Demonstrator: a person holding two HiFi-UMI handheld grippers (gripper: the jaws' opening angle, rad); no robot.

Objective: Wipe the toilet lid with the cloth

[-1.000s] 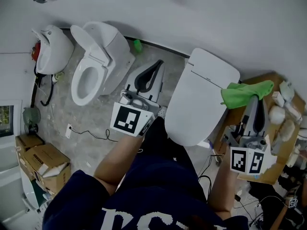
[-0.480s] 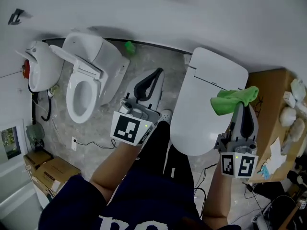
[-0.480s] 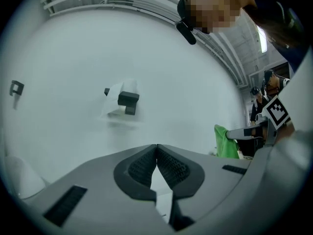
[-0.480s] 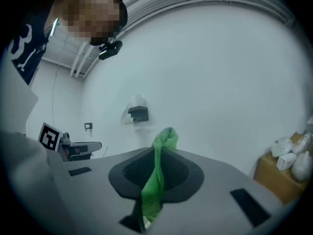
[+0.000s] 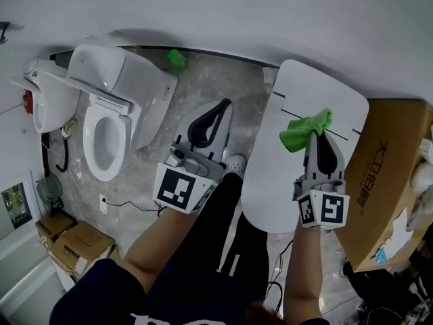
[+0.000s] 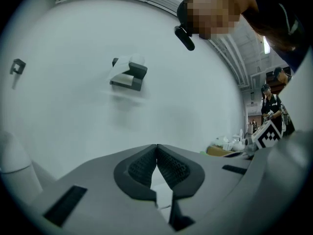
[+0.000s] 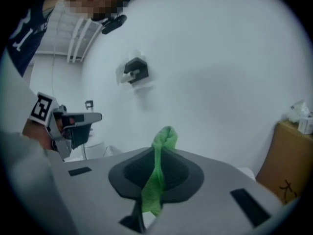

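The right gripper [image 5: 312, 139] reaches forward over the closed toilet lid [image 5: 284, 175], its jaws pinching the green cloth [image 5: 304, 130]. The left gripper [image 5: 206, 117] is beside it above the floor, jaws together with nothing between them.

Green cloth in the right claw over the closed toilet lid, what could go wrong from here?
1. The green cloth is pinched as a thin strip in the right claw; rubbing drag might pull it free.
2. Only a small wad pokes past the tips, so hard plastic could scrape the toilet lid.
3. The cardboard box stands close beside the lid; a wide stroke might bump it.
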